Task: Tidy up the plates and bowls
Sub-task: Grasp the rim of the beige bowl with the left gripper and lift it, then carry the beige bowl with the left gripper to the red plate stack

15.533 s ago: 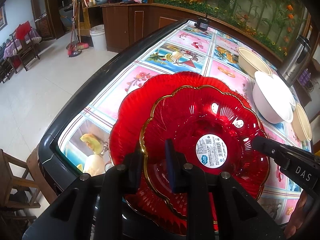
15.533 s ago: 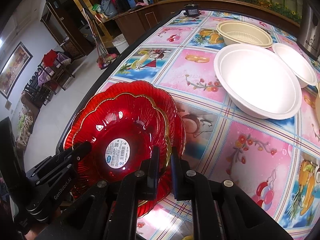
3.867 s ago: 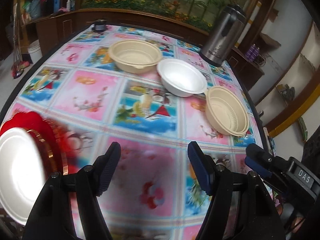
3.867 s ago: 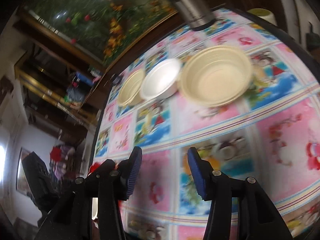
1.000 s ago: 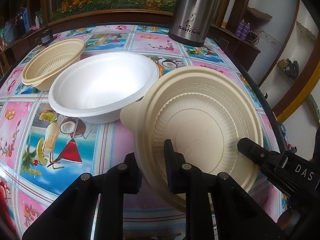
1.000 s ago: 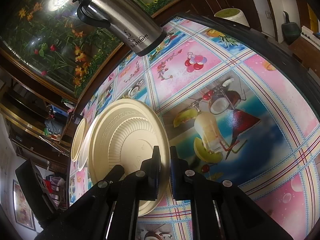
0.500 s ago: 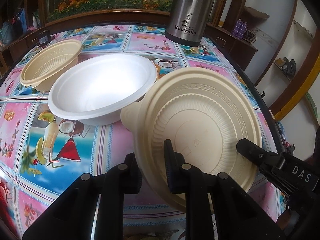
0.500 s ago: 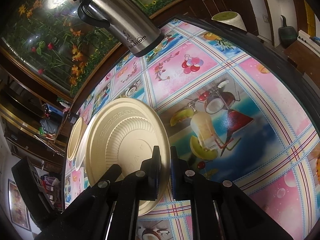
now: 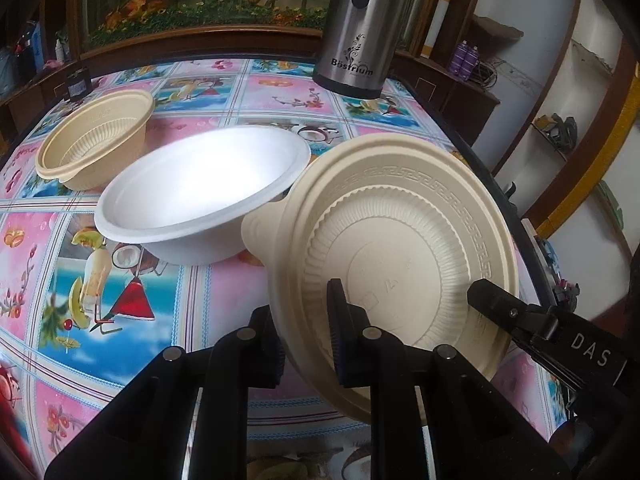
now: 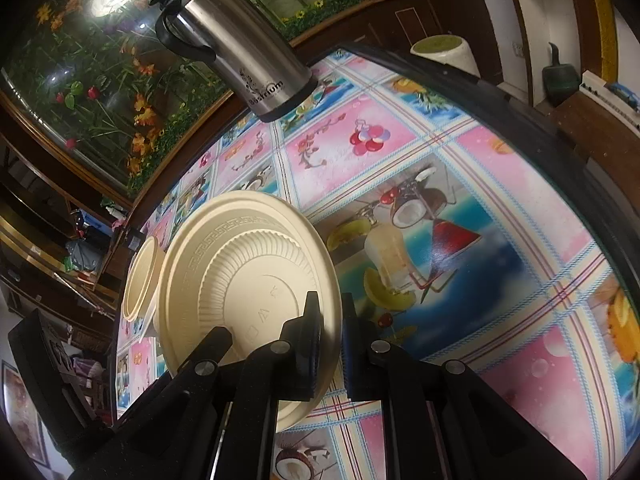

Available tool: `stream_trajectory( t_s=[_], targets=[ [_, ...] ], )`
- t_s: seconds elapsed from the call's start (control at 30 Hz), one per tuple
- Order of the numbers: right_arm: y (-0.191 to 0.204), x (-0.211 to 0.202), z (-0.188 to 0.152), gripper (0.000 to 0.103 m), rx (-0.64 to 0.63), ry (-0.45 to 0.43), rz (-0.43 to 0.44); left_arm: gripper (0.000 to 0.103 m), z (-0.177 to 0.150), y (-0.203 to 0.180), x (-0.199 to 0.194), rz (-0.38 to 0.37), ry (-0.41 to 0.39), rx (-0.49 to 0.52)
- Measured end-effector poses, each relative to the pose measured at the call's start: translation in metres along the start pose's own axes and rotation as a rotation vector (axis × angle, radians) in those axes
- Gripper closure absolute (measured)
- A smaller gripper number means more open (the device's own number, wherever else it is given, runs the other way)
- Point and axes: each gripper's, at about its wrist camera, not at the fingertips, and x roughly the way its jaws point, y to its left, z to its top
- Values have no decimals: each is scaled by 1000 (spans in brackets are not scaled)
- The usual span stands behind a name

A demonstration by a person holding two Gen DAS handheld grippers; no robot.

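Observation:
A beige ribbed bowl [image 9: 400, 248] is tilted up off the table, its inside facing both cameras. My left gripper [image 9: 304, 320] is shut on its near rim. My right gripper [image 10: 330, 320] is shut on the opposite rim of the same bowl [image 10: 240, 272], and shows in the left wrist view at the lower right [image 9: 504, 312]. A white bowl [image 9: 200, 196] sits upright just left of the held one. A second beige ribbed bowl [image 9: 92, 140] sits further left, also seen in the right wrist view [image 10: 138, 280].
A steel Bestrium thermos [image 9: 360, 28] stands at the table's far side [image 10: 248, 48]. The table has a colourful patterned cloth [image 10: 440, 240] and a dark raised edge [image 10: 560, 128]. Wooden cabinets and a flower mural lie behind. A sliver of red plate [image 9: 6, 384] shows far left.
The beige bowl, held by both grippers, has risen and tilted a little more upright over the last second. Several seconds ago both grippers were open above the table.

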Motion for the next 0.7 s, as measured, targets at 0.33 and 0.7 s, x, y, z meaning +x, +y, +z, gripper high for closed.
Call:
stream_trajectory(
  t_s=[0.33, 0.7],
  targets=[
    [-2, -27, -3, 94, -10, -22, -105, 87, -9, -8, 16, -180, 160, -35],
    [-1, -58, -11, 94, -37, -35, -191, 87, -14, -24, -6, -211, 125, 15]
  ],
)
